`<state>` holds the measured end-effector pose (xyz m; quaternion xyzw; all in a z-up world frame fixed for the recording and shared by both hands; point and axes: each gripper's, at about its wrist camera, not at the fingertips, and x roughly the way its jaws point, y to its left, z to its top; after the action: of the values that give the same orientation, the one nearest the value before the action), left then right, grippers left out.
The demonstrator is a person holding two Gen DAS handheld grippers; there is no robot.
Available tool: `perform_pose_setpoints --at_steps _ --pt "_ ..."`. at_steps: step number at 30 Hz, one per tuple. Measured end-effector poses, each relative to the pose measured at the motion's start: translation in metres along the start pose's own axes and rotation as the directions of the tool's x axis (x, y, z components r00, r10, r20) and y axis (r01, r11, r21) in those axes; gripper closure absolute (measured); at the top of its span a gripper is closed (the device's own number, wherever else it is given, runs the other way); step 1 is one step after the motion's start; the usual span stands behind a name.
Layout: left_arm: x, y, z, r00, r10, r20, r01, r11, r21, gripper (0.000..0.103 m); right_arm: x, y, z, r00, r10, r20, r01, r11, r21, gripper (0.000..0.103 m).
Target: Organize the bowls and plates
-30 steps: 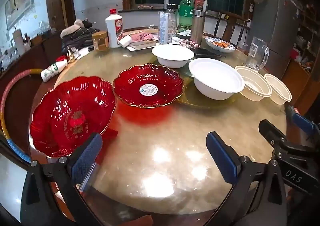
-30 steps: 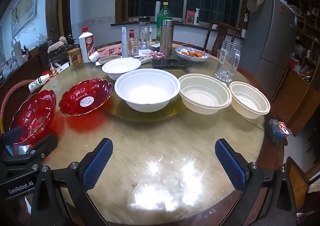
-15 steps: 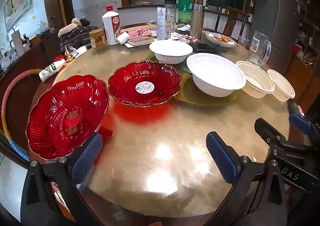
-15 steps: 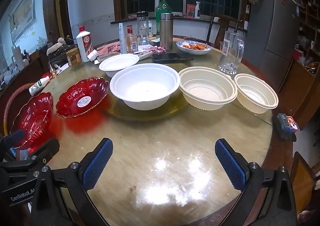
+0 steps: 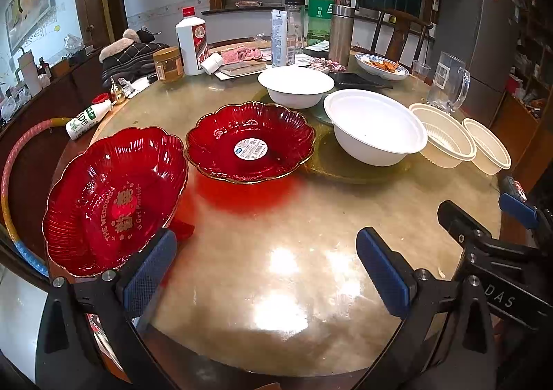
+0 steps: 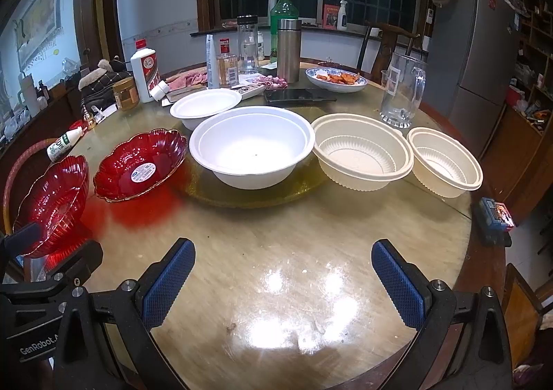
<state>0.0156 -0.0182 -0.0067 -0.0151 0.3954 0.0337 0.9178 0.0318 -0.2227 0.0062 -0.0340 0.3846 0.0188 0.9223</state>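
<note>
My left gripper (image 5: pixel 266 269) hangs over the near edge of the round table (image 5: pixel 311 234), its blue pads wide apart and holding nothing. Its left finger sits just beside the rim of the near red plate (image 5: pixel 114 200), which is tipped up at the table's left edge; I cannot tell whether they touch. The second red plate (image 5: pixel 250 142) lies flat beyond it. My right gripper (image 6: pixel 281 277) is spread wide too, empty above bare tabletop. Ahead of it the large white bowl (image 6: pixel 252 146) stands on the glass turntable (image 6: pixel 276 196), a smaller white bowl (image 6: pixel 205 106) behind it, and two cream bowls (image 6: pixel 363 151) (image 6: pixel 444 161) to its right.
</note>
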Motion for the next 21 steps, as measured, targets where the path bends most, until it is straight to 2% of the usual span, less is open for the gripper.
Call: perform_pose_setpoints --at_steps 21 --pt "0.0020 0.0027 -0.0029 1.000 -0.009 -0.003 0.009 1.000 -0.008 0.000 -0.0009 0.0004 0.0020 1.000 -0.012 0.000 0.012 1.000 -0.002 0.000"
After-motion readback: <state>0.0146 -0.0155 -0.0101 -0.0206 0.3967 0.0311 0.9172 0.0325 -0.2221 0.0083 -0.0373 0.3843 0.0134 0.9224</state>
